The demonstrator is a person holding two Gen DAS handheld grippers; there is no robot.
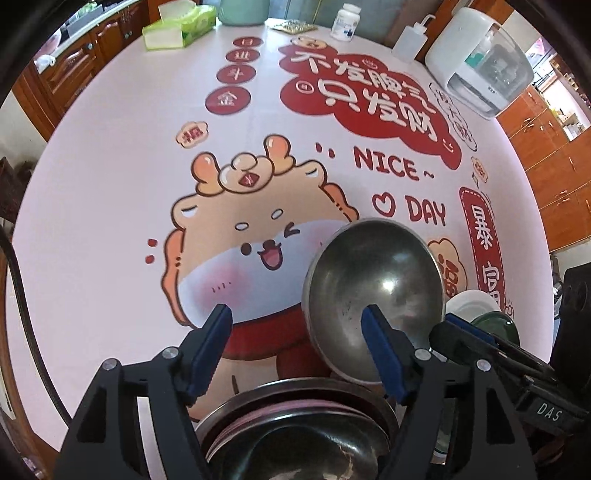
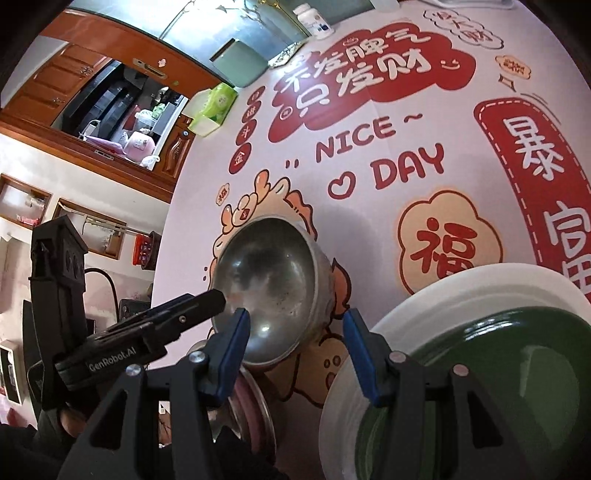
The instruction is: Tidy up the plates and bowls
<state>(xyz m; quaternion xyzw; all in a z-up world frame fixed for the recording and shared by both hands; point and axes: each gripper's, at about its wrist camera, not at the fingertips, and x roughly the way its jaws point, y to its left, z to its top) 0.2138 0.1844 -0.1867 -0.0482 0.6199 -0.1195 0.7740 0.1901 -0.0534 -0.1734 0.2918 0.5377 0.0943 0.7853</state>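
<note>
A steel bowl (image 1: 373, 280) (image 2: 266, 280) stands tilted on the printed tablecloth, its hollow facing both cameras. My left gripper (image 1: 297, 328) is open: one blue pad hangs in front of the bowl's inside, the other is well clear on the left. In the right wrist view the left gripper (image 2: 218, 299) has its tip at the bowl's left rim. My right gripper (image 2: 293, 332) straddles the bowl's near wall with a gap showing at the outer pad, so it is open. Below lies a stack of plates (image 1: 295, 402) (image 2: 258, 402), steel with a pink one inside.
A white plate (image 2: 517, 277) (image 1: 472, 301) holding a green dish (image 2: 498, 362) (image 1: 496, 325) sits to the right. At the table's far edge stand a tissue box (image 1: 177, 26), a green tub (image 1: 245, 11), a white bottle (image 1: 345, 20), a squeeze bottle (image 1: 406, 40) and a white appliance (image 1: 480, 62).
</note>
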